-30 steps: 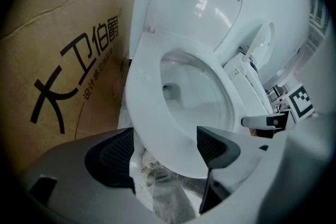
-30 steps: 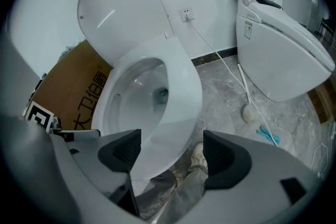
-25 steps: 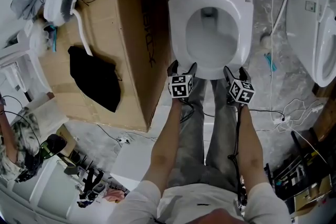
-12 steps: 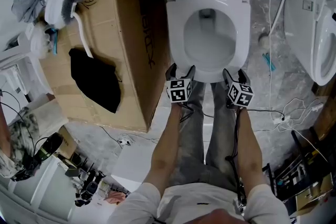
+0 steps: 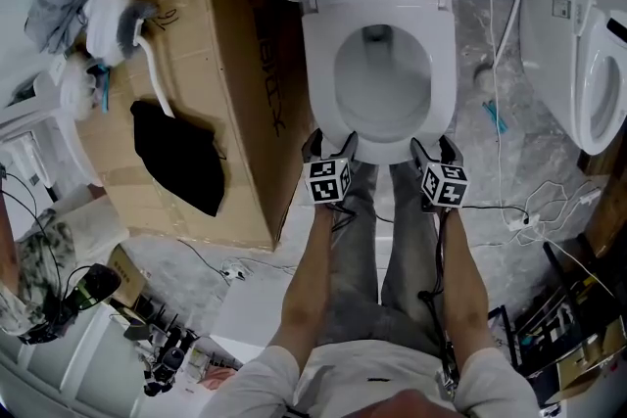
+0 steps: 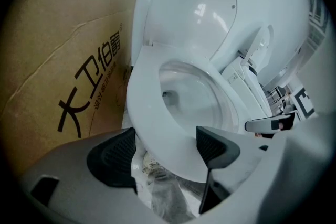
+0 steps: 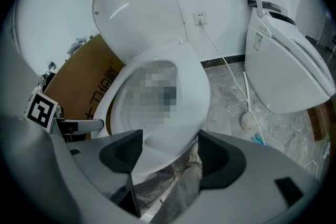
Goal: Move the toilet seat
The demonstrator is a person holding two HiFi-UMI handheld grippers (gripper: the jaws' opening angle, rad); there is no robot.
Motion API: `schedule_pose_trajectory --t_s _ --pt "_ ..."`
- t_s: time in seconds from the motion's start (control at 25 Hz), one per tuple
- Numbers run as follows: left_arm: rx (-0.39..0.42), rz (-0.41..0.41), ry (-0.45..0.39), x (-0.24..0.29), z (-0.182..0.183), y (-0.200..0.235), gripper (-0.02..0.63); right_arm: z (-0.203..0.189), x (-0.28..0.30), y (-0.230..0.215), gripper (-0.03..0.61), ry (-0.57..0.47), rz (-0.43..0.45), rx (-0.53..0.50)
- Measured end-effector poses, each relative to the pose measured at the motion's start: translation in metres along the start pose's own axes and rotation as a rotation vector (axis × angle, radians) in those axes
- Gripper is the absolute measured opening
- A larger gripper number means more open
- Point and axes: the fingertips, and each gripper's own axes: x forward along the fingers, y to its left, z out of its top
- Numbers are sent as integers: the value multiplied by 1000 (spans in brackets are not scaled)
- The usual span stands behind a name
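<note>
At toilet seat front rim | left hand-held gripper and right hand-held gripper released, straddling rim | seat's long axis runs straight ahead | equally near

The left hand-held gripper and right hand-held gripper hide the near rim of the toilet seat. The picture's edge cuts off the second toilet, right. The bowl is blurred in the right gripper view.
</note>
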Motion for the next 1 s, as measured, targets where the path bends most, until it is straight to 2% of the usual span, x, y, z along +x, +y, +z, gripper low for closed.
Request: schedule_pose_trajectory --t_s 1.0 --pt "-40 -51 -44 -61 44 -20 345 41 -66 25 348 -47 5 43"
